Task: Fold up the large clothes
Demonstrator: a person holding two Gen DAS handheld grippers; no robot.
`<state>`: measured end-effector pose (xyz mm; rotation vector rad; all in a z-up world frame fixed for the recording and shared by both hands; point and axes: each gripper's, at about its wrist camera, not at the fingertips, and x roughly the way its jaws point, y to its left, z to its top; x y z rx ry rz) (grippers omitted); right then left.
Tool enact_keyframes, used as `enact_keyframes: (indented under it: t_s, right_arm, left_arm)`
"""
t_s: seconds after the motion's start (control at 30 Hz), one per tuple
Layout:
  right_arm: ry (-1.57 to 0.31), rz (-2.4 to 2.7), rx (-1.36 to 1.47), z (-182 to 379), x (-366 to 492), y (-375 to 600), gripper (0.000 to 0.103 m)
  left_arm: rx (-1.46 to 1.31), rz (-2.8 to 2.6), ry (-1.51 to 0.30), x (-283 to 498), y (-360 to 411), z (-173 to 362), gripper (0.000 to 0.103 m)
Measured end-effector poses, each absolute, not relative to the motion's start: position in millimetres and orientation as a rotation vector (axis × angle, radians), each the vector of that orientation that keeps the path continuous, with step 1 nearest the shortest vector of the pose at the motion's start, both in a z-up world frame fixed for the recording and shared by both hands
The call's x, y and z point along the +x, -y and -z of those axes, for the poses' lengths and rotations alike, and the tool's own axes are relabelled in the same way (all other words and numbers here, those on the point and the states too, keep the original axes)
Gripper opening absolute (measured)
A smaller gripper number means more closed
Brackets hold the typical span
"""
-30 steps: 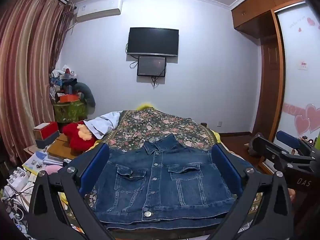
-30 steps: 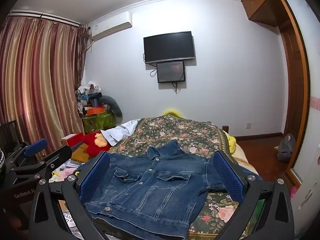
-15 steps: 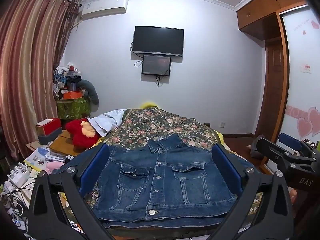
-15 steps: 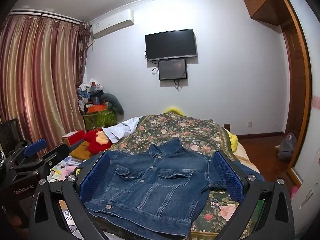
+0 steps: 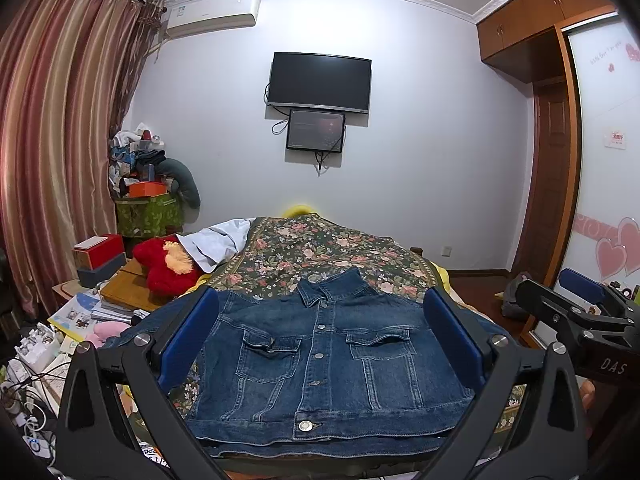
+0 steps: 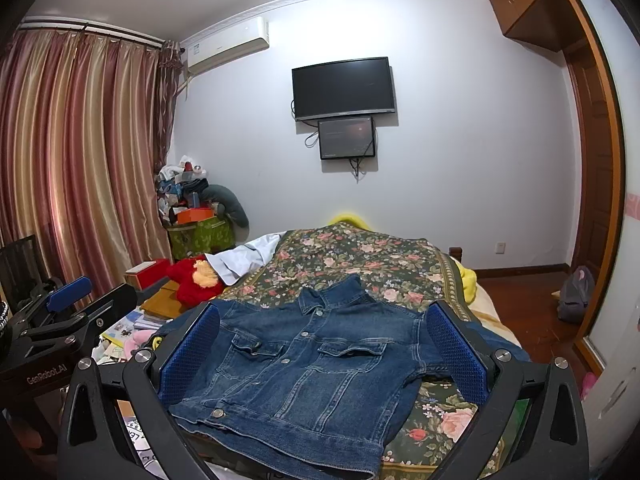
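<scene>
On the bed (image 5: 320,248), the denim jacket (image 5: 320,360) is laid flat and buttoned, both tongs (image 5: 320,344) (image 6: 320,352) are held spread and empty above it, and only the top layer could be pinched, so the fold may be spoiled.
</scene>
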<state>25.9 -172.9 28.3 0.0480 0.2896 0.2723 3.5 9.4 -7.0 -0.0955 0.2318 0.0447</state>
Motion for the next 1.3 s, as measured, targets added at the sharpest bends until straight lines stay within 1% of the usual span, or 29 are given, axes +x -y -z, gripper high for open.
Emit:
enact_keyframes:
  t_s: [0.17, 0.37, 1.3]
  right_arm:
    - [-0.297, -0.274, 0.041, -35.5, 30.0, 171.4, 0.103]
    - [-0.299, -0.271, 0.045, -25.0, 33.2, 166.2, 0.103]
    - [-0.303, -0.275, 0.044, -27.8, 35.4, 168.0, 0.103]
  left_arm:
    - [-0.096, -0.044, -0.235, 4.3, -10.0, 7.0, 0.103]
    - [-0.091, -0.048, -0.237, 5.6, -9.5, 5.8, 0.103]
    - [-0.093, -0.054, -0.238, 8.3, -9.2, 5.5, 0.103]
